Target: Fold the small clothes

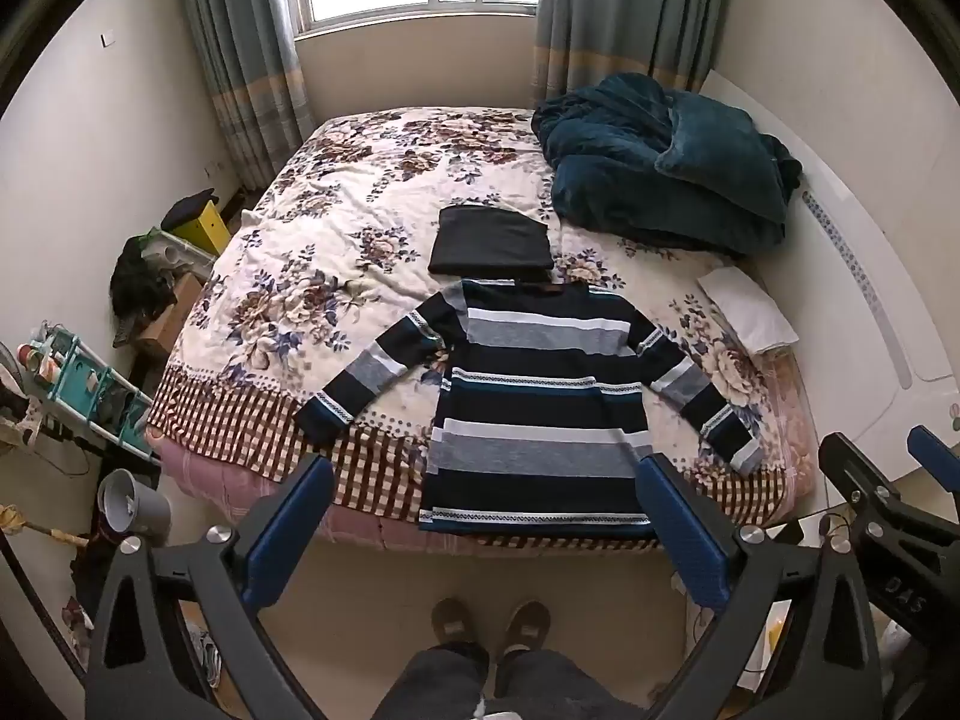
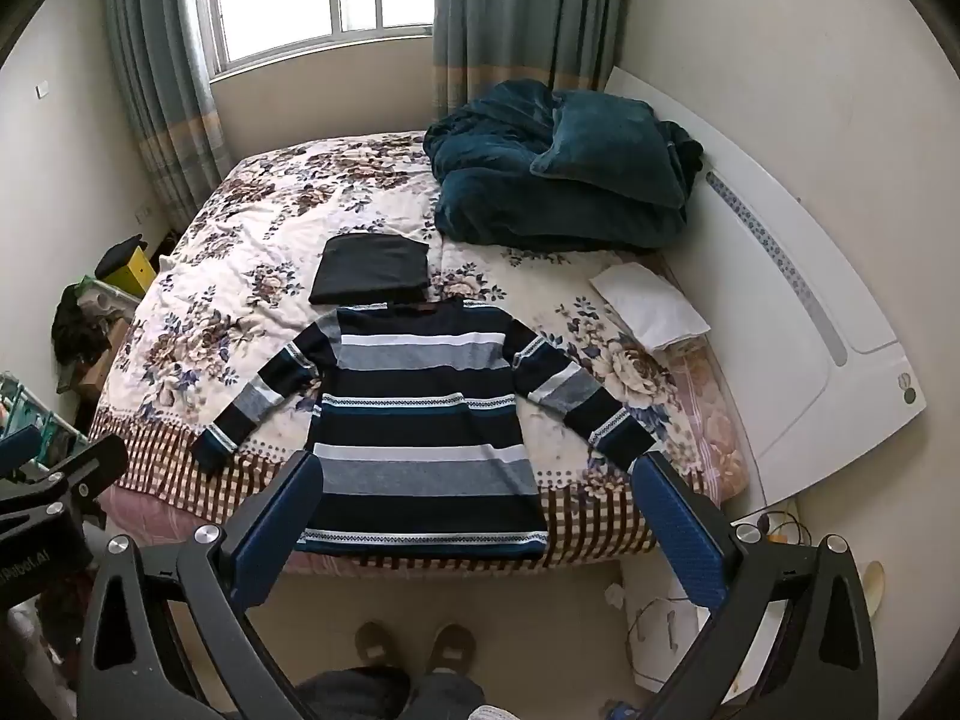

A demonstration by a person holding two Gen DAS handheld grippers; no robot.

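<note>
Both hand-held grippers, left [image 1: 486,531] and right [image 2: 477,525], jaws wide apart, empty, above the floor. Striped sweater [image 1: 534,414] flat at bed [image 1: 282,438] edge, sleeves spread. Folded black garment [image 1: 491,241] just beyond collar; teal blanket [image 1: 660,168], white pillow [image 1: 747,309] farther right.

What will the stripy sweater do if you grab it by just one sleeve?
The sweater looks like soft knit lying flat on the bed, so it would probably droop and bunch. Its hem hangs over the bed's edge, so a tug might slide it off. It likely won't roll or break.
</note>
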